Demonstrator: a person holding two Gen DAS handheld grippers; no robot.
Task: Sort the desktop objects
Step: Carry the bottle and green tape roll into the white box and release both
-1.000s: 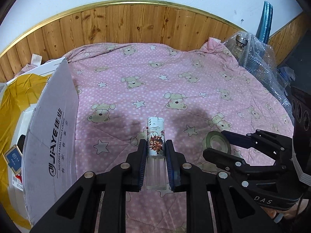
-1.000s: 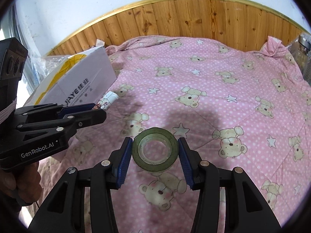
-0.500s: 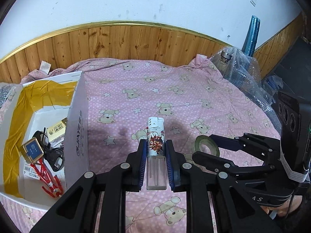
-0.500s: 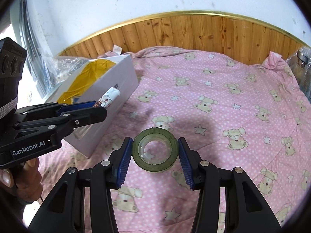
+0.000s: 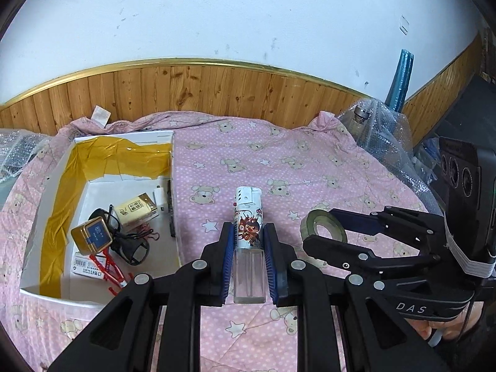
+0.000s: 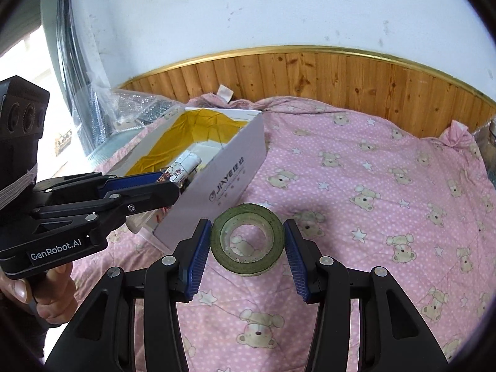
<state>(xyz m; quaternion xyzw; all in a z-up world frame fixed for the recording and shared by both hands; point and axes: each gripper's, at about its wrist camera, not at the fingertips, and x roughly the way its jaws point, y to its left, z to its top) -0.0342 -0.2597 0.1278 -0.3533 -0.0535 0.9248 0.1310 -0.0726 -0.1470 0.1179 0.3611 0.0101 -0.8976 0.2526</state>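
Your left gripper point(image 5: 248, 257), clamped on the lighter point(image 5: 249, 235) lengthwise, is nearer the box point(image 5: 175, 192), just left; your right gripper point(image 6: 247, 248) grips the tape point(image 6: 247, 238).

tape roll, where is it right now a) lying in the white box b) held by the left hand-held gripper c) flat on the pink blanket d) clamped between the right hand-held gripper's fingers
d: the tape roll sits between the blue pads of the right hand-held gripper, lifted above the pink blanket; the left hand-held gripper holds a lighter.
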